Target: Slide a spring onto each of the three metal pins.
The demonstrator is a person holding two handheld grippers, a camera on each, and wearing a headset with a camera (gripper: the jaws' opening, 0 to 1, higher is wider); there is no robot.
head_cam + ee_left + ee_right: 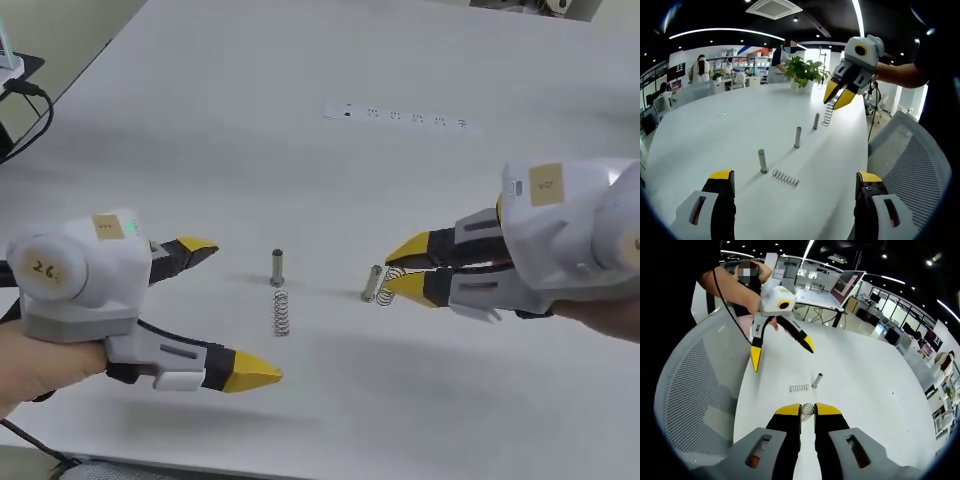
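Right tongs are pinched nearly shut on the upper turns of 1 spring. The coil hangs free below the tips, slightly slanted. Left tongs gape wide and empty, hovering by the tabletop's near edge.

3 pins stand upright in a row along that edge, none visibly carrying a spring:
- near pin, closest to the left tongs
- middle pin
- far pin

The held coil's lower end sits just beside the far pin, not over its top. A second spring lies flat beside the near pin.

Risks, as judged:
- The pins look free-standing, with no base seen. A sideways nudge from the coil end or a tong tip could topple 1.
- The slanted coil may catch on the pin's rim instead of sliding over it.
- The grip covers only a few turns, so a harder squeeze could flick the spring out toward the near edge.
- The left tongs are apart from the pins, so nothing steadies the target.
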